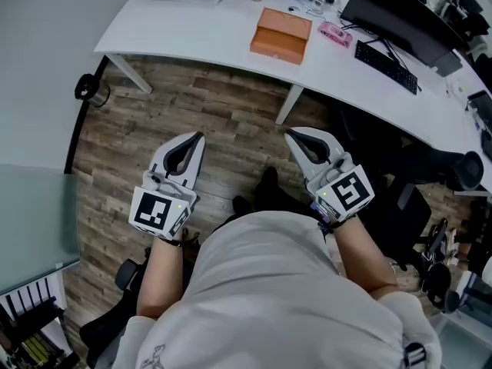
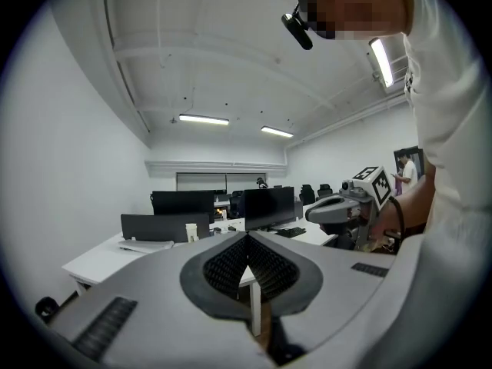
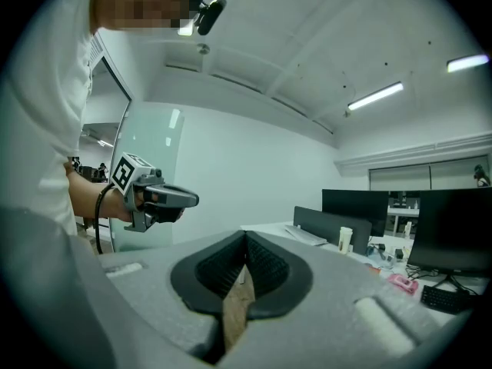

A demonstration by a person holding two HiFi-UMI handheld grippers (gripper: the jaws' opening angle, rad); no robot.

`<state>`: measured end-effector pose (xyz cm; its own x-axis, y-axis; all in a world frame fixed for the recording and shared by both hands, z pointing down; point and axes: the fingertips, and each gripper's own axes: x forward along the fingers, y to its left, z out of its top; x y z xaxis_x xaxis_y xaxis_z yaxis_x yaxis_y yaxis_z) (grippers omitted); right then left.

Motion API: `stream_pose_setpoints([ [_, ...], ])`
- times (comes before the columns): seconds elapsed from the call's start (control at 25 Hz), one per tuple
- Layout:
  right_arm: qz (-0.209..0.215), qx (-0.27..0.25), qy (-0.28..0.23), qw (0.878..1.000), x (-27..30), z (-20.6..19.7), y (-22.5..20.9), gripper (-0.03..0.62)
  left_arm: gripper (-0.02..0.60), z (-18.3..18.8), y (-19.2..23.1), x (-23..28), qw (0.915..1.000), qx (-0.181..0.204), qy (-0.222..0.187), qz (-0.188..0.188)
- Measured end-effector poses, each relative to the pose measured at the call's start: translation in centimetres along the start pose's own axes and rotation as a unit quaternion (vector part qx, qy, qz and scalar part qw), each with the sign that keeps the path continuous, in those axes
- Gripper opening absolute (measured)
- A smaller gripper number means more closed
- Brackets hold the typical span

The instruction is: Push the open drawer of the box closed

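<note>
1. Where the white desk (image 1: 184,29) curves across the top of the head view, the orange-brown box (image 1: 280,34) lies flat on it, near the desk's front edge and just behind its slanted leg (image 1: 288,104).
2. The box's long sides run roughly along the desk's front edge, slightly skewed, with one long side turned toward the person. A seam crosses its top parallel to them. Whether the nearer strip is the drawer standing out cannot be told.
3. The left gripper (image 1: 201,135) is off the desk, over the wooden floor (image 1: 207,102) before it. It points toward the desk, its jaws closed tip to tip on nothing.
4. The right gripper (image 1: 290,133) points at the desk likewise, nearer the leg. Its jaws are pressed together and empty.
5. On the desk, a pink item (image 1: 335,33) lies just beside the box, and a black keyboard (image 1: 387,66) lies beyond it.
</note>
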<state>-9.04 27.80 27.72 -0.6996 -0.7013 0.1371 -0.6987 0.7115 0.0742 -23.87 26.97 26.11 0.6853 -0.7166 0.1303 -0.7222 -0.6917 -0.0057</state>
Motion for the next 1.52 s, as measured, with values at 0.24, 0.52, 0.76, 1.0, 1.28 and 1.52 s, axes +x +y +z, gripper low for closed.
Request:
stream_pose_setpoints([
  [0.24, 0.007, 0.005, -0.011, 1.000, 3.2, -0.1, -0.3, 0.002, -0.002, -0.9, 2.3, 0.1, 1.0000, 0.007, 0.000, 0.003],
  [0.52, 0.012, -0.003, -0.009, 1.000, 6.7, -0.8, -1.7, 0.002, -0.002, -1.9, 5.9, 1.9, 0.9999, 0.010, 0.007, 0.007],
  [0.76, 0.009, -0.001, -0.007, 1.000, 8.9, -0.6, -5.2, 0.002, 0.000, -1.1, 7.6, 5.3, 0.9999, 0.013, 0.004, -0.005],
  [1.0, 0.003, -0.002, 0.004, 1.000, 11.0, -1.6, -9.7, 0.002, -0.001, -1.1, 10.2, 9.7, 1.0000, 0.005, 0.001, -0.008],
  [1.28, -0.005, 0.002, 0.017, 1.000, 13.3, -4.1, -17.3, 0.002, -0.002, -1.8, 12.6, 18.3, 0.9996, -0.005, -0.005, -0.027],
  [1.52, -0.018, 0.020, 0.017, 0.999, 14.2, -5.2, -24.0, 0.002, -0.002, -1.1, 12.5, 26.4, 0.9978, 0.003, -0.002, -0.066],
])
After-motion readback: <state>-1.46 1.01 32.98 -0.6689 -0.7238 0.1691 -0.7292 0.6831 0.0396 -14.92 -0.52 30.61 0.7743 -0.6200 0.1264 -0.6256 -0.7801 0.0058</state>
